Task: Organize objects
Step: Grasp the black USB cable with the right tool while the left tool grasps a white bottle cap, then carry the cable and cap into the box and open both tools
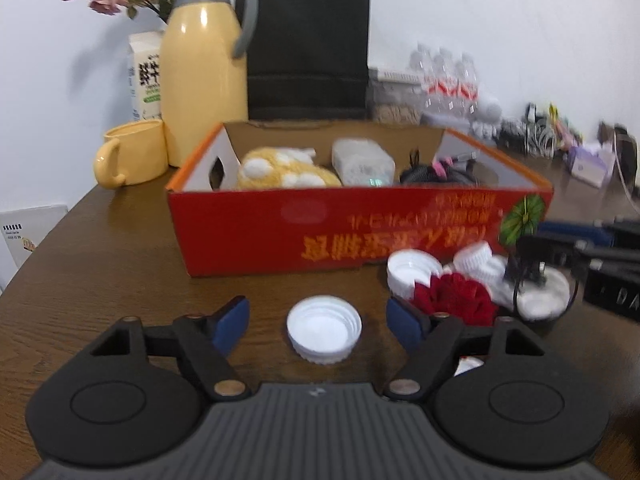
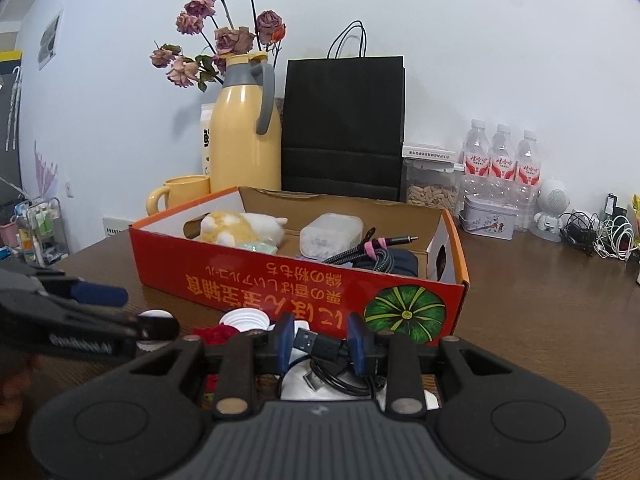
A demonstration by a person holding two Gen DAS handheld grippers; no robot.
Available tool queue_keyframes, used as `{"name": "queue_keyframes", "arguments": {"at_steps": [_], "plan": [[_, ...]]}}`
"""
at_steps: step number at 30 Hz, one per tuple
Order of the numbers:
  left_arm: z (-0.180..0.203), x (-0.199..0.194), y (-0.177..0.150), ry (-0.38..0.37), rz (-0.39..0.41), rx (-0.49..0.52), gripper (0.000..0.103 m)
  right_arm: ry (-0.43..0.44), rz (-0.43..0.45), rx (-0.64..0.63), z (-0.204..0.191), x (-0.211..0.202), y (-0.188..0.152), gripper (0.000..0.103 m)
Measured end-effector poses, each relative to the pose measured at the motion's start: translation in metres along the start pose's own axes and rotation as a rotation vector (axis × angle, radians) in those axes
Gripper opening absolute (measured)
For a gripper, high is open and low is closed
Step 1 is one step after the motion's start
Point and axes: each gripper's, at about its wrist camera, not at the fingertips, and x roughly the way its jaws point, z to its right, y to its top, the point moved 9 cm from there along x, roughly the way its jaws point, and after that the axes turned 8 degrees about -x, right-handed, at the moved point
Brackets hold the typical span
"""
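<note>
A white bottle cap (image 1: 324,334) lies open side up on the brown table between the blue pads of my left gripper (image 1: 318,322). The pads stand apart from it on both sides, so the gripper is open. My right gripper (image 2: 320,342) is shut on the plug of a black USB cable (image 2: 316,347), whose coil hangs below over a white pad (image 2: 296,388). More white caps (image 1: 412,270) and a red ruffled piece (image 1: 452,296) lie in a pile in front of the red cardboard box (image 1: 260,232). The box holds a yellow plush toy (image 1: 280,170), a white case (image 1: 360,160) and a bundled cable (image 2: 372,256).
Behind the box stand a yellow thermos (image 1: 204,64), a yellow mug (image 1: 132,154), a black paper bag (image 1: 308,48) and water bottles (image 2: 500,164). A tin (image 2: 486,220), a small white figure (image 2: 552,208) and tangled cables (image 2: 600,236) sit at the back right.
</note>
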Motion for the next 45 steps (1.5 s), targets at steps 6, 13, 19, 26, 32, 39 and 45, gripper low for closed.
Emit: {"name": "queue_keyframes", "arguments": {"at_steps": [6, 13, 19, 26, 32, 39, 45], "plan": [[-0.001, 0.006, -0.006, -0.01, -0.044, -0.001, 0.041, 0.005, 0.009, 0.0, -0.001, -0.001, 0.002, 0.027], [-0.001, -0.001, -0.001, -0.016, 0.004, -0.014, 0.041, 0.005, 0.021, 0.002, -0.002, -0.003, 0.003, 0.027], [-0.002, -0.007, 0.004, -0.02, 0.038, -0.027, 0.041, -0.003, 0.045, 0.011, 0.001, -0.008, 0.006, 0.028], [-0.001, -0.022, 0.02, -0.02, 0.109, -0.039, 0.041, -0.013, 0.071, 0.019, 0.005, -0.013, 0.015, 0.027], [0.007, -0.033, 0.047, -0.056, 0.163, -0.044, 0.041, -0.011, 0.108, 0.031, 0.009, -0.014, 0.036, 0.028], [0.016, -0.035, 0.092, -0.076, 0.243, -0.057, 0.041, -0.006, 0.167, 0.045, 0.017, -0.007, 0.074, 0.028], [0.02, -0.018, 0.125, -0.078, 0.278, -0.092, 0.041, -0.018, 0.193, 0.044, 0.025, 0.018, 0.106, 0.028]]}}
